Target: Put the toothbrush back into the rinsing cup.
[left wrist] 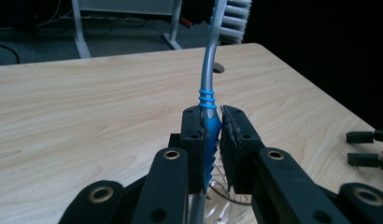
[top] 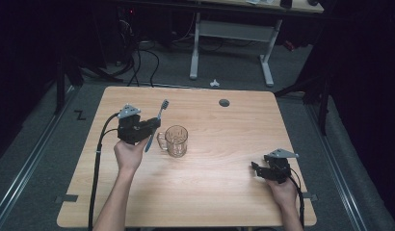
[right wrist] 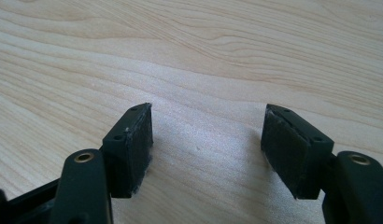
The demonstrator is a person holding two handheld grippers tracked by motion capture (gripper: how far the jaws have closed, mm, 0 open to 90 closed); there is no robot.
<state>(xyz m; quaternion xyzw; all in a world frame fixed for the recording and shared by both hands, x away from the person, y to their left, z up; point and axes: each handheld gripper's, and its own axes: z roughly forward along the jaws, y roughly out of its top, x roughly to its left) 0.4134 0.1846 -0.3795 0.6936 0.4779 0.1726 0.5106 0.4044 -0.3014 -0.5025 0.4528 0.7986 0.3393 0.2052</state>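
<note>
A blue-grey toothbrush [left wrist: 209,116] was clamped by the left gripper [top: 146,129], bristles at 12 o'clock, just beside a glass mug [top: 176,140]. Right gripper [right wrist: 206,149] was rested on the table [top: 219,192] at approx. 4 o'clock, jaws apart w/ nothing between.

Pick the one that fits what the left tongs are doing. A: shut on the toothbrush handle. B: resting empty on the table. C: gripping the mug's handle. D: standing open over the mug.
A: the left tongs pinch the blue grip of the toothbrush, bristles up, with the mug standing apart beside them on the table.
</note>
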